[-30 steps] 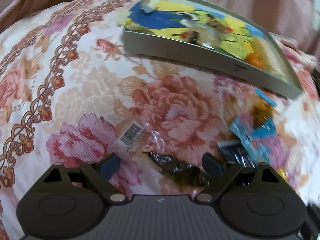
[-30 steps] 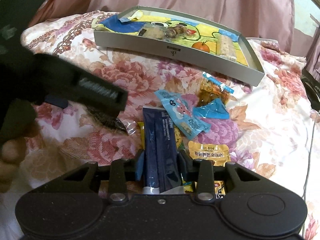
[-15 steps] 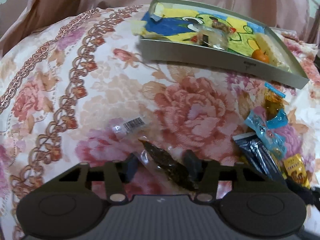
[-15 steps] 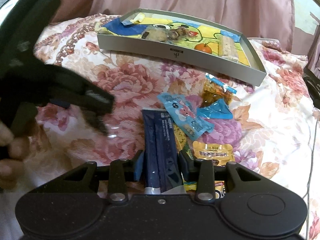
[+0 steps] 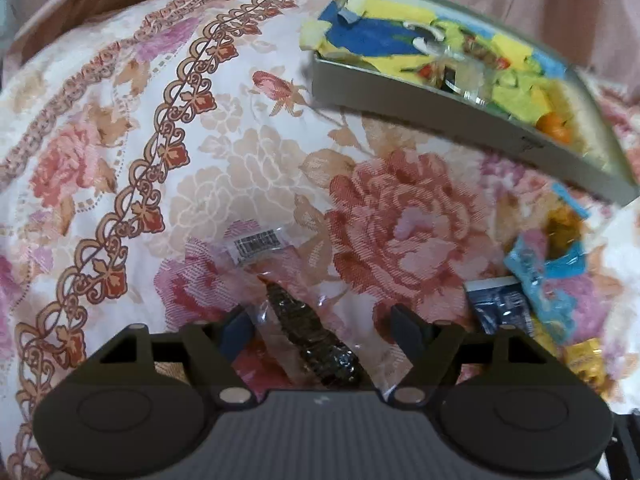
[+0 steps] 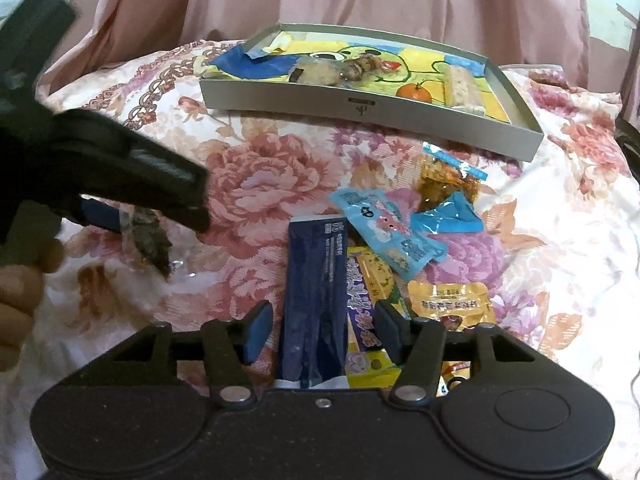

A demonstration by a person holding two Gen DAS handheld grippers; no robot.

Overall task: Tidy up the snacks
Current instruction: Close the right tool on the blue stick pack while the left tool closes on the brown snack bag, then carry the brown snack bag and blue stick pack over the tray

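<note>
Left wrist view: pick-up of a clear-wrapped dark snack (image 5: 312, 340) in hand, not yet secured.

Left gripper (image 5: 320, 324) stands spread, snack lying between its fingers on the floral cloth (image 5: 240, 152). Right gripper (image 6: 320, 328) is likewise spread, straddling a navy packet (image 6: 314, 300). Next move, as judged: close, lift, carry to the grey tray (image 6: 360, 104).

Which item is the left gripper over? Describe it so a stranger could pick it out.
On the floral cloth, left of the snack pile and in front of the grey tray, lies a clear packet between the open left gripper fingers. Only it is see-through, with a dark strip inside and a barcode label.
</note>
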